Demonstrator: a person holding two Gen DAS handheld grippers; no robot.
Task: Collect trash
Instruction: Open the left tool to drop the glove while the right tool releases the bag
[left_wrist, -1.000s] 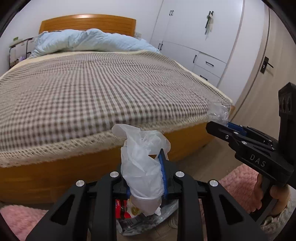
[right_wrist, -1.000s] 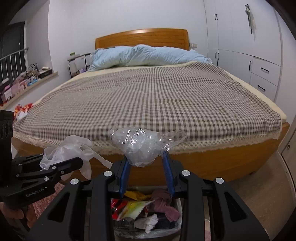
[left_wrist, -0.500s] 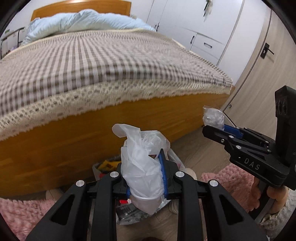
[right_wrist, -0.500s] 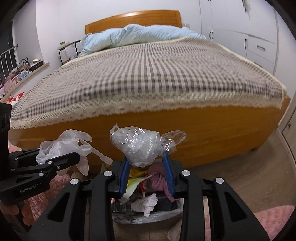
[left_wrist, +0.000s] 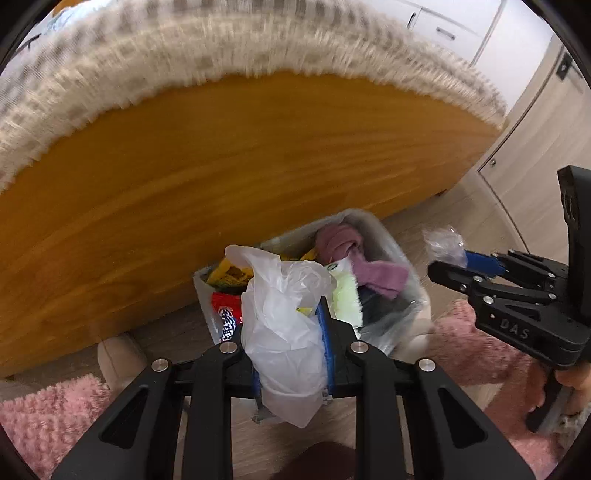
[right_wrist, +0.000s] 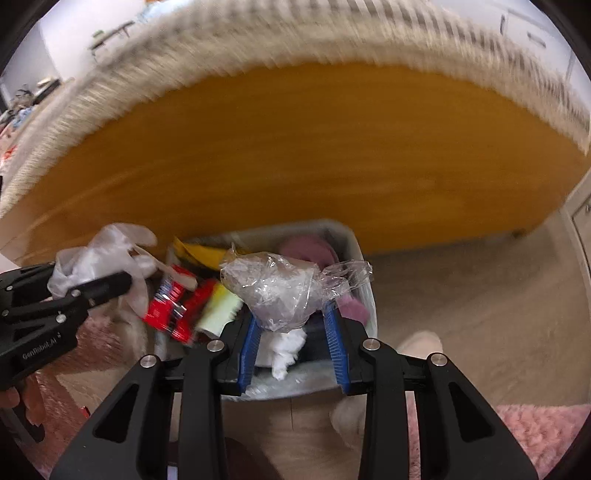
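Translucent white plastic bag (left_wrist: 284, 332) sits clamped in the left gripper (left_wrist: 290, 347) just above the trash bin (left_wrist: 399, 254). Beside it, over the same bin, the right gripper (right_wrist: 293, 332) pinches crumpled clear wrap (right_wrist: 284, 291).

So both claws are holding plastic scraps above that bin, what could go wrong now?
1. The bin already looks full, so the white bag in the left claw may land on the pile and slide off.
2. The clear wrap in the right claw is light and crinkly; it could cling to a pad or drift onto the pink rug.
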